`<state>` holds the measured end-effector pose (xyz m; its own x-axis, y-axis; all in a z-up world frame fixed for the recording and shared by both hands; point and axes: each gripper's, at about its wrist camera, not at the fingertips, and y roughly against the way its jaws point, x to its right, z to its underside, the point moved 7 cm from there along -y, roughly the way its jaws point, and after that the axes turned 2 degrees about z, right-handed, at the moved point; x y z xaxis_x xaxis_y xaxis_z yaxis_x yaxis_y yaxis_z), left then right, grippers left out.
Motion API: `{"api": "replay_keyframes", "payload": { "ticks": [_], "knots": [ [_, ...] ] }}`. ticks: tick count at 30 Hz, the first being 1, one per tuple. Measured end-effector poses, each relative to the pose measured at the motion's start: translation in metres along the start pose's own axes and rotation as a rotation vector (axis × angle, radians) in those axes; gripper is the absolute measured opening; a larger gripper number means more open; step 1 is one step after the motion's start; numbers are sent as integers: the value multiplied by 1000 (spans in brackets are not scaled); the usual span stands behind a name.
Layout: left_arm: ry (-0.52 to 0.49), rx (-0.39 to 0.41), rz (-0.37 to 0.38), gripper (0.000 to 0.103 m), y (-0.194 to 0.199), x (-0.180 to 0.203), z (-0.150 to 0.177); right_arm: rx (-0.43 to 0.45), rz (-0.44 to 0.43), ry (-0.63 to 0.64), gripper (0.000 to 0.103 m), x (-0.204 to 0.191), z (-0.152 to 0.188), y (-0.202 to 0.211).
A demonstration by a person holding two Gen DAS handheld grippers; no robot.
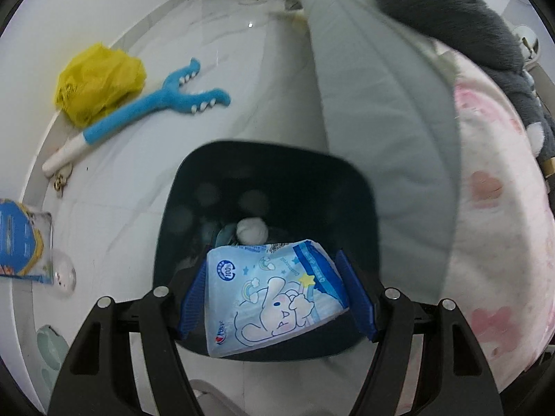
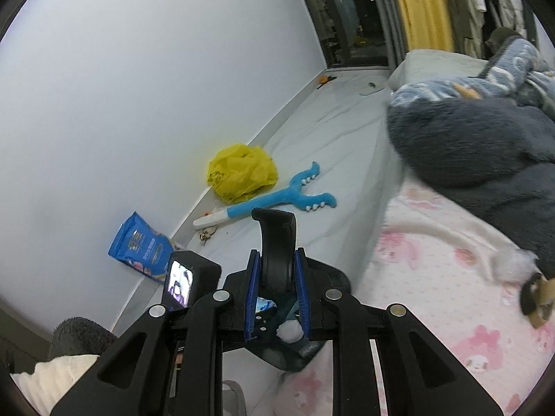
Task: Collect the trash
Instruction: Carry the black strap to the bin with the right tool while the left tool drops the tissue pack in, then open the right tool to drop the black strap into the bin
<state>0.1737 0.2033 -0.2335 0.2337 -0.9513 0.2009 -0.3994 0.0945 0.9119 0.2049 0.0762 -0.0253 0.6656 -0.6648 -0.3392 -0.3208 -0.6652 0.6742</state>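
- Nearest us in the left wrist view, the left gripper [image 1: 275, 291] has its blue-padded fingers [image 1: 192, 298] pinching a pale blue plastic tissue packet printed with a white cartoon rabbit [image 1: 274, 294]; its lower corner is cut off behind the gripper frame.
- The packet hangs over the mouth of a dark square plastic bin [image 1: 267, 187]. Inside we make out a crumpled white paper ball [image 1: 252, 230]; the rest of the contents is too dark to tell.
- In the right wrist view, the right gripper [image 2: 276, 287] has its fingers pressed against a curved black handle [image 2: 276, 242], which seems to belong to the bin, largely hidden below.
- On the white floor [image 1: 225, 52] by the wall lie a crumpled yellow plastic bag [image 1: 99, 83], a blue plush grabber with a white handle [image 1: 152, 111] and a blue snack bag [image 2: 140, 246], which is cut off at the left view's edge.
- To the right, a bed with a pink-patterned blanket [image 2: 451, 277] carries a dark grey fluffy plush [image 2: 468, 138], blurred and partly out of frame.
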Motion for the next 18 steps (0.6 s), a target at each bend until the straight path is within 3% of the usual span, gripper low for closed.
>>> {"api": "replay_keyframes", "payload": {
  "ticks": [8,18],
  "knots": [
    [29,-63,38,83,-5,-22,14,-76,-5,35,20,-28,6,-44],
    [65,-24,39,85,16,-58,15,-171,6,41,20,-49,19,-102]
  ]
}}
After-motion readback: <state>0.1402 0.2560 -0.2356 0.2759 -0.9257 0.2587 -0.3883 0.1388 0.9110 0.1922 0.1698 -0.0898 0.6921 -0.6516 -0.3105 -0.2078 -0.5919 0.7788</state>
